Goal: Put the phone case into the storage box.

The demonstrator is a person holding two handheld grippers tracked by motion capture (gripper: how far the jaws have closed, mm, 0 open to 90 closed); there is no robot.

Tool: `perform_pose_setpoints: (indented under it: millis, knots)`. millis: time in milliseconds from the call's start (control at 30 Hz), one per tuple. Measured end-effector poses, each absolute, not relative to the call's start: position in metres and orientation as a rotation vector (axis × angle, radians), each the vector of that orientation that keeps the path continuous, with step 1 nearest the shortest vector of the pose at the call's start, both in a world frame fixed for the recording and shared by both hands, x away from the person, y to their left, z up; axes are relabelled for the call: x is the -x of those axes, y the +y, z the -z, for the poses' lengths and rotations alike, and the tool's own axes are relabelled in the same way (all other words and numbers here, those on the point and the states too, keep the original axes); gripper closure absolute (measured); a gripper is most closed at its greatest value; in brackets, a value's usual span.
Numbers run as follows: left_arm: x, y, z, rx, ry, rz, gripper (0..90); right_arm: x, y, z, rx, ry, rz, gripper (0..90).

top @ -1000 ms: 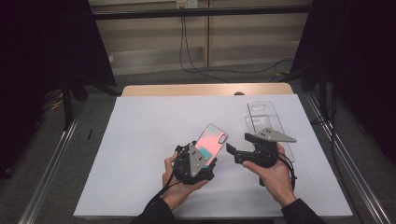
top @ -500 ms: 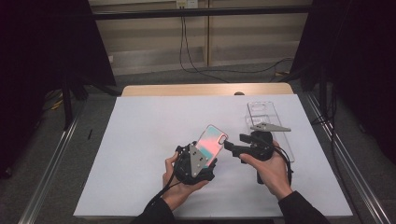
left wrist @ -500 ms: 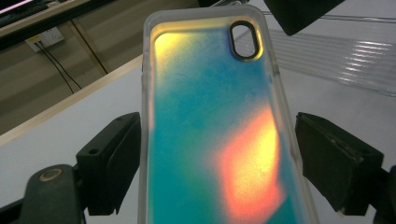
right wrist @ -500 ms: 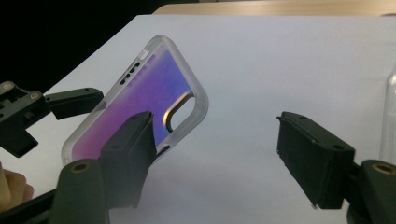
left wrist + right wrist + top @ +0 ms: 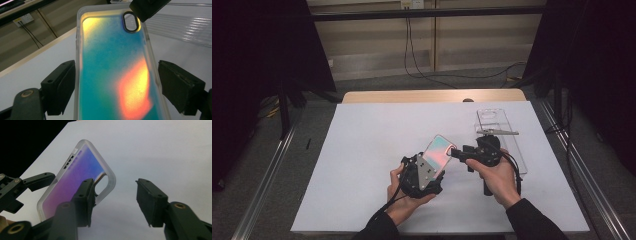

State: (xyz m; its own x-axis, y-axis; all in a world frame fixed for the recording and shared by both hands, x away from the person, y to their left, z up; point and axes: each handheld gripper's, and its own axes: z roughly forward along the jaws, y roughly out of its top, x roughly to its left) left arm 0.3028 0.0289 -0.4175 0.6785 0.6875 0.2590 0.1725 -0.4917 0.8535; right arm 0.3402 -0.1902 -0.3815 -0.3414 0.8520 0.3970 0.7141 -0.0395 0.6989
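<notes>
Two hand-held grippers met over the tabletop point(image 5: 362, 150): your left hand-held gripper point(image 5: 428, 170) pinched the iridescent phone case point(image 5: 438, 151), while your right hand-held gripper point(image 5: 458, 151), jaws spread, reached its corner at three o'clock. Beyond, at two o'clock, lay a clear plastic tray point(image 5: 504, 135).

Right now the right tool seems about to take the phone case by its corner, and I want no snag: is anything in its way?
Nothing visible: the right tool stands open at the phone case corner.

Clear tray point(image 5: 518, 150) at right on white table point(image 5: 362, 150); cables point(image 5: 422, 75) on floor beyond.
</notes>
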Motion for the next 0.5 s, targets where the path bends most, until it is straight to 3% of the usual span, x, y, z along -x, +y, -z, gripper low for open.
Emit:
perform_pose_setpoints:
  millis: [500]
  knots:
    - [-0.3036, 0.0274, 0.419, -2.023, 0.671, -0.742, 16.9, -0.347, -0.1807, 0.3859, -1.781, 2.061, -1.356, 61.9]
